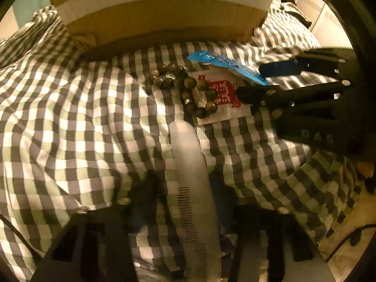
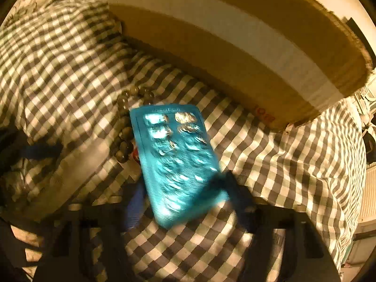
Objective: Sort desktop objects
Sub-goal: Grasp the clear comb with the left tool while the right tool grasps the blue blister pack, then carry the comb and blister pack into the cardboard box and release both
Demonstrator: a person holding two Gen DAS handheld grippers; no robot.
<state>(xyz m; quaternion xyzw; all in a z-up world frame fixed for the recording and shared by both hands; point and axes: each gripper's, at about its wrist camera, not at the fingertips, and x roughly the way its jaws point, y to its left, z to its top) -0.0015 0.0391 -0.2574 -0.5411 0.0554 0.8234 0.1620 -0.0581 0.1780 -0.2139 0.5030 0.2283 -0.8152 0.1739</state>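
A long white plastic stick (image 1: 188, 159) with black ruled lines lies on the checked cloth (image 1: 70, 108), and my left gripper (image 1: 185, 185) is shut on it across its width. A blue blister pack (image 2: 176, 159) sits between the fingers of my right gripper (image 2: 185, 188), which is shut on its near end. In the left wrist view the pack (image 1: 225, 65) shows edge-on, with the right gripper (image 1: 265, 82) at its end. A string of dark green beads (image 1: 185, 87) lies partly on a white and red packet (image 1: 225, 94). The beads (image 2: 124, 138) lie just left of the pack.
A cardboard box (image 1: 164, 11) with a white tape band stands just behind the objects, and its wall (image 2: 235, 47) is close above the pack. The left gripper (image 2: 28, 150) is a dark shape at the left edge. The cloth is rumpled all round.
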